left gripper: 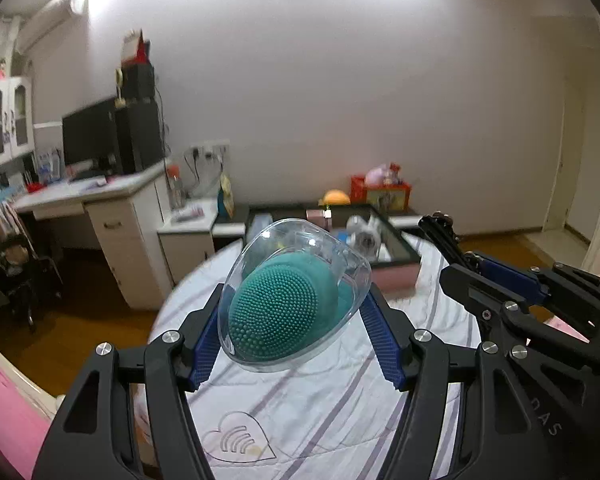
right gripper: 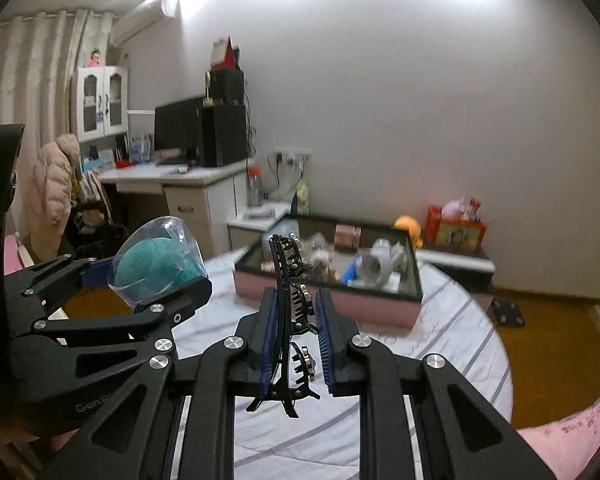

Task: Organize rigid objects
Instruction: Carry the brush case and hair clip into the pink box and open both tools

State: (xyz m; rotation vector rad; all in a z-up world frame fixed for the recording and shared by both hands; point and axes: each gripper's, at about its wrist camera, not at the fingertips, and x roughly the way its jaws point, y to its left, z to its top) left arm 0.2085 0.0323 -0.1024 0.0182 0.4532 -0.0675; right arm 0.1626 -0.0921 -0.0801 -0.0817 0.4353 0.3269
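My left gripper [left gripper: 296, 312] is shut on a clear plastic case holding a teal bristled brush [left gripper: 284, 304], lifted above the striped bedsheet [left gripper: 300, 408]. The same case [right gripper: 160, 264] shows at the left of the right wrist view. My right gripper [right gripper: 296, 320] is shut on a black toothed hair clip [right gripper: 292, 304], which stands upright between the blue pads; the gripper also appears at right in the left wrist view [left gripper: 452, 240]. Ahead on the bed lies a pink box with a dark rim [right gripper: 340, 304] [left gripper: 396, 276], holding several small items.
A white desk [left gripper: 112, 200] with a monitor [left gripper: 92, 136] stands at left, a low cabinet [left gripper: 188, 224] beside it. A red box with toys [right gripper: 456, 228] sits by the wall. Wooden floor [right gripper: 552, 340] lies right of the bed, and a pink blanket [right gripper: 572, 436] at lower right.
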